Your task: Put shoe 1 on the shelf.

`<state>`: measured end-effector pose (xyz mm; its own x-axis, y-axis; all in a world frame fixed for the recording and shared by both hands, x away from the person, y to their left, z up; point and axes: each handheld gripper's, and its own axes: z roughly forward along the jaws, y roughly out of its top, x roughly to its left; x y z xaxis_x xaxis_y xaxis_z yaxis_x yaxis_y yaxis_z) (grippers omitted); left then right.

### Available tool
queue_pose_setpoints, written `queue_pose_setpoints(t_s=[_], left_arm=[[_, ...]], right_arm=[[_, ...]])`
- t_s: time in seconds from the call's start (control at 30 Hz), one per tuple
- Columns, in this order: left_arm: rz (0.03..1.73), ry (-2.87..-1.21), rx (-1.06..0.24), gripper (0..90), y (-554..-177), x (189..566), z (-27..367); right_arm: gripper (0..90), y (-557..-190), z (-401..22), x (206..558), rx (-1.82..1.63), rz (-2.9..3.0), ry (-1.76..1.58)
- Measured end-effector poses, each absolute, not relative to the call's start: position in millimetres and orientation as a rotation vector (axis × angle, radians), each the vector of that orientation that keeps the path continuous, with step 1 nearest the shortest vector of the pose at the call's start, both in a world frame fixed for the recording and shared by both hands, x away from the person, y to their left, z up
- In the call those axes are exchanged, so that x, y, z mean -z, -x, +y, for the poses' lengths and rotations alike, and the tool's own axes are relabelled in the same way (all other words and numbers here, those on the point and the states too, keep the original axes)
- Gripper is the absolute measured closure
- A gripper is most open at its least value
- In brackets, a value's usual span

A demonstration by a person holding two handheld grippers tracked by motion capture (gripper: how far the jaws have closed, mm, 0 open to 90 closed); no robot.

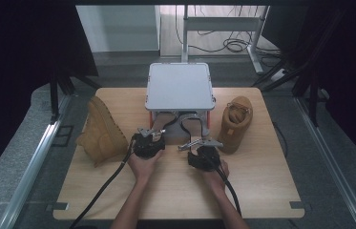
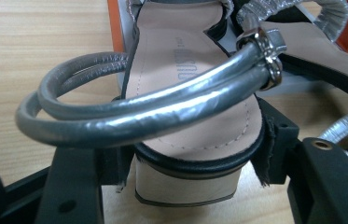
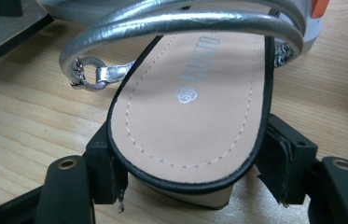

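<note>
Two silver-strapped sandals lie side by side on the wooden table [image 1: 261, 191], toes under a grey box [image 1: 179, 86]. My left gripper [image 1: 151, 134] has its pads against both sides of the left sandal's [image 1: 163, 121] heel. In the left gripper view that heel [image 2: 195, 107] sits between the jaws, with the gripper [image 2: 190, 163] under a looped silver strap [image 2: 153, 112]. My right gripper [image 1: 198, 144] clasps the right sandal [image 1: 191, 123] the same way. In the right gripper view that gripper [image 3: 190, 168] has its pads on the black-rimmed heel [image 3: 195, 107], below its silver strap [image 3: 181, 18].
A tan boot [image 1: 100, 131] lies on its side at the table's left. A second tan boot [image 1: 235, 121] stands upright right of the sandals, close to my right gripper. The grey box has orange parts beneath it. Cables trail back from both grippers.
</note>
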<state>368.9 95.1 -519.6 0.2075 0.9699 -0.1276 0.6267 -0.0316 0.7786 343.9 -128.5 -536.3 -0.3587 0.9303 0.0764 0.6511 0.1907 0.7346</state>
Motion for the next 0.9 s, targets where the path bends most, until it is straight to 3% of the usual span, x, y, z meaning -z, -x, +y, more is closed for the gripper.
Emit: queue_pose_setpoints(t_s=[0.9], left_arm=[[1.56, -1.623, -0.722, 40.4, -395.3, 523.5, 70.7]], right_arm=[[34.4, -343.9, -129.6, 537.2, -0.991, 2.078, -1.484]])
